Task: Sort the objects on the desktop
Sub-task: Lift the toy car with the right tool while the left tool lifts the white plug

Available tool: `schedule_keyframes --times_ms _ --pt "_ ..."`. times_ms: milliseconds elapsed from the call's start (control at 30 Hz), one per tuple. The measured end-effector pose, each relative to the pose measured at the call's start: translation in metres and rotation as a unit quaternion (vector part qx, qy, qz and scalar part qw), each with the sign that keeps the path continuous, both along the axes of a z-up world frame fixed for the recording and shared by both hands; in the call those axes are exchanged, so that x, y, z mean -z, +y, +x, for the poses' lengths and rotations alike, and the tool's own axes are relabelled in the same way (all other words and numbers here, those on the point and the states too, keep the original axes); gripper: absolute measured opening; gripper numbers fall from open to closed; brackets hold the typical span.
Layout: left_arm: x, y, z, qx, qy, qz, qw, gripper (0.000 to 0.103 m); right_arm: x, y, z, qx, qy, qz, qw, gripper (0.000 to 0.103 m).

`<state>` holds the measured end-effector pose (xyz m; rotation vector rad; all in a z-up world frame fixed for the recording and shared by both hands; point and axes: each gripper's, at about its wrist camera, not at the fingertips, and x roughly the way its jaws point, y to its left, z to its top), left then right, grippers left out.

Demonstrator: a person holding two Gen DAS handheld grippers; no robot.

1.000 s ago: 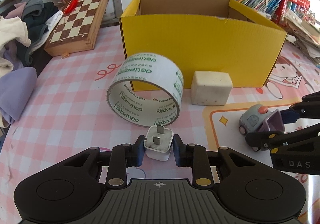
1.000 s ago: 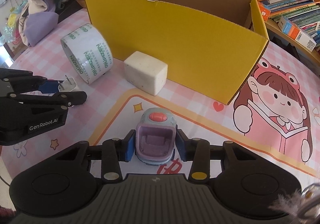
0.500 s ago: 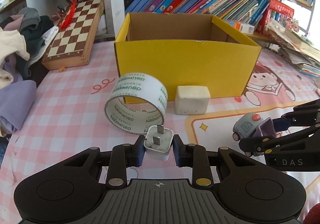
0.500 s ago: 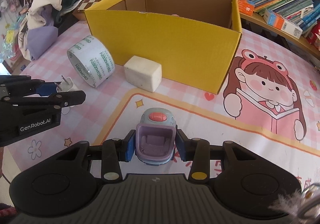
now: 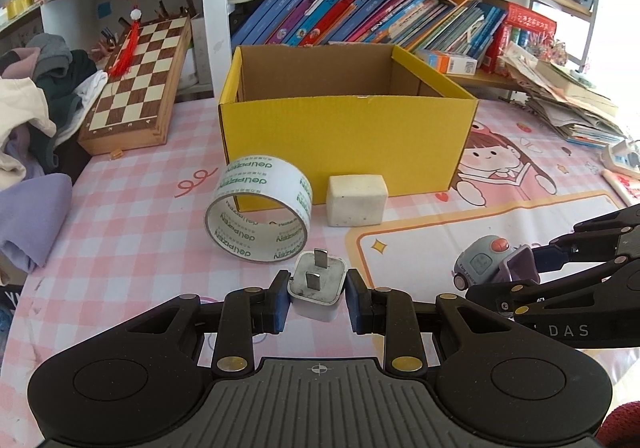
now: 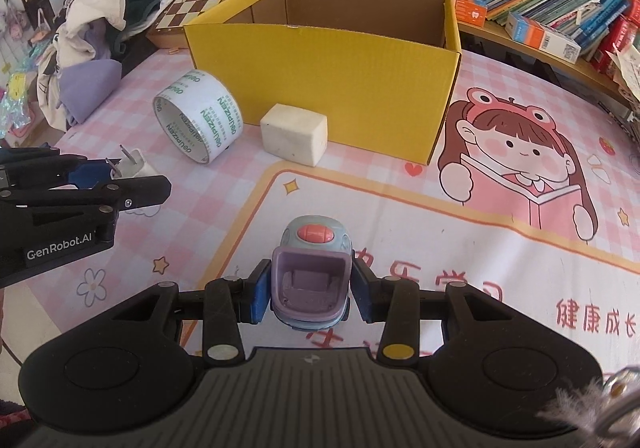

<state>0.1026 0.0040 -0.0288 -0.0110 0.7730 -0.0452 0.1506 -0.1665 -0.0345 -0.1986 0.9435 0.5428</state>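
Note:
My left gripper (image 5: pixel 317 298) is shut on a white plug adapter (image 5: pixel 317 288), prongs pointing forward, lifted above the mat. From the right wrist view the same plug adapter (image 6: pixel 134 166) shows at the far left between the left gripper's (image 6: pixel 116 178) fingers. My right gripper (image 6: pixel 308 294) is shut on a grey and purple toy truck (image 6: pixel 310 280), also seen at the right in the left wrist view as the toy truck (image 5: pixel 486 262). Ahead stands an open yellow cardboard box (image 5: pixel 348 128) (image 6: pixel 340 72); its inside looks bare where visible.
A tape roll (image 5: pixel 260 208) (image 6: pixel 198 116) and a cream foam block (image 5: pixel 356 199) (image 6: pixel 294 140) lie in front of the box. A chessboard case (image 5: pixel 138 88), clothes (image 5: pixel 28 120), book shelves (image 5: pixel 360 20) and stacked papers (image 5: pixel 568 104) ring the pink mat (image 6: pixel 480 228).
Both grippers have risen and drawn back from the box, each carrying its object; the box, tape and block look smaller and farther away than one second ago.

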Motion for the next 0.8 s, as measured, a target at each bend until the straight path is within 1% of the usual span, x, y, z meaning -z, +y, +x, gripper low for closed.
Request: schedule_keyframes --times_ms 300,800 --pt "-0.007 -0.005 -0.014 0.024 -0.013 0.002 0.9996 0.027 -0.006 -0.004 -0.017 0.012 -0.006 0.001 1.0 0.04" --pt "-0.017 -0.007 -0.028 0.039 -0.031 -0.002 0.9988 0.027 -0.015 -0.009 -0.034 0.024 -0.019 0.002 1.0 0.04"
